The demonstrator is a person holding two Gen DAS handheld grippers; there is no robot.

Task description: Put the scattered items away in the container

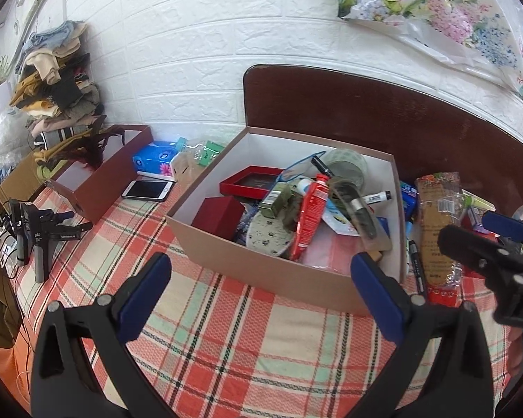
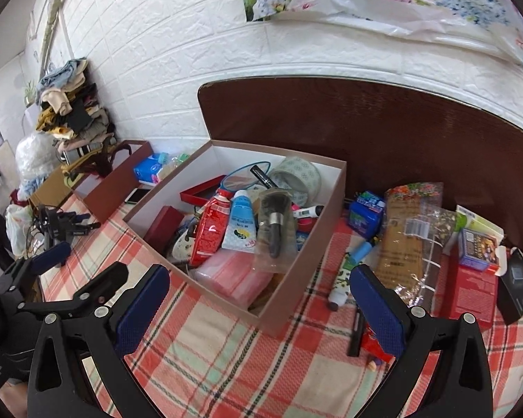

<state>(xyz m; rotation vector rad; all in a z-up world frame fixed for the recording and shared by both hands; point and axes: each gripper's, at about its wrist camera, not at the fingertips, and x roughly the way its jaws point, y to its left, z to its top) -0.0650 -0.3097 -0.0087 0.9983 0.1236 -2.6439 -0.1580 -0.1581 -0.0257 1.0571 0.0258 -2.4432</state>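
Note:
A brown cardboard box (image 1: pixel 261 268) (image 2: pixel 289 296) stands on the plaid cloth and holds several items: a red tube (image 2: pixel 209 230), a bagged brush (image 2: pixel 275 223), a tape roll (image 2: pixel 296 174). Scattered items lie right of the box: a long noodle packet (image 2: pixel 404 244), a blue packet (image 2: pixel 366 212), a black marker (image 1: pixel 416 268), a red box (image 2: pixel 470 289). My left gripper (image 1: pixel 261 299) is open and empty in front of the box. My right gripper (image 2: pixel 259 306) is open and empty at the box's near right corner; it also shows in the left wrist view (image 1: pixel 484 240).
A second brown box (image 1: pixel 101 177) with clothes piled behind it stands at the left, with a phone (image 1: pixel 148 190) and a blue tissue pack (image 1: pixel 157 160) beside it. A dark headboard (image 2: pixel 401 132) runs behind the box. A spare gripper (image 1: pixel 42 233) lies at the far left.

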